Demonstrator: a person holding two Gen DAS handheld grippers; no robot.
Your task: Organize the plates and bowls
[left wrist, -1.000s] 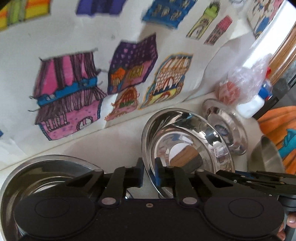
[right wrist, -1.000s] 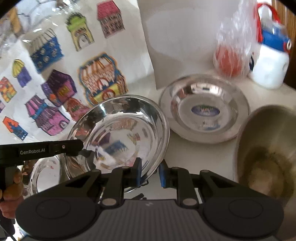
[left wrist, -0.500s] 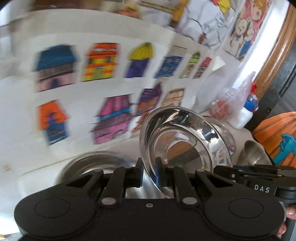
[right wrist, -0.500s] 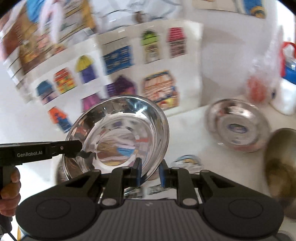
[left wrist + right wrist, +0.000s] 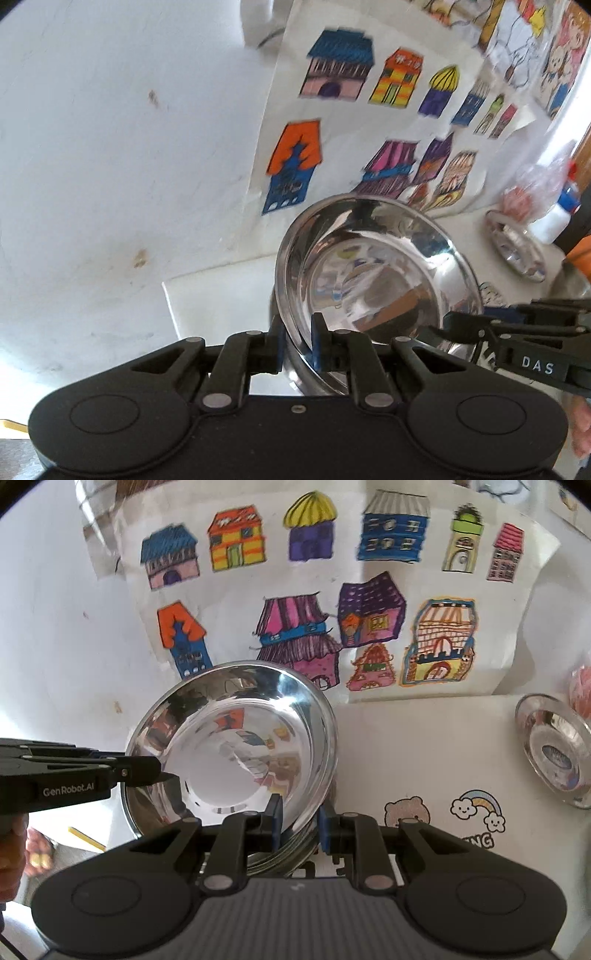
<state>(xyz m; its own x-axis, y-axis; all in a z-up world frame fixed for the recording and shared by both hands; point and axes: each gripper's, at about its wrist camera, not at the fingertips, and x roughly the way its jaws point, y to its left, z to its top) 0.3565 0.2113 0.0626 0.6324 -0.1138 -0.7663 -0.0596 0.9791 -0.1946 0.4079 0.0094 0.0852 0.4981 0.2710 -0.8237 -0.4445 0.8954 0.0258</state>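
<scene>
A shiny steel bowl (image 5: 380, 273) is held tilted in the air between both grippers. My left gripper (image 5: 297, 341) is shut on its near rim; the bowl also shows in the right wrist view (image 5: 236, 746). My right gripper (image 5: 300, 821) is shut on the bowl's opposite rim. Each gripper's body shows from the side in the other view. Another steel bowl (image 5: 288, 853) lies on the white table just under the held one, mostly hidden. A steel plate (image 5: 554, 749) with a sticker lies at the right; it also shows in the left wrist view (image 5: 517, 251).
A white wall (image 5: 110, 147) with a sheet of coloured house drawings (image 5: 332, 609) stands behind the table. A plastic bag with something orange (image 5: 524, 192) and a white bottle (image 5: 557, 218) sit at the far right. The table (image 5: 424, 757) has cartoon stickers (image 5: 476, 808).
Both grippers have carried the steel bowl up and to the left, away from the plate, until it hangs over the other bowl at the table's left end.
</scene>
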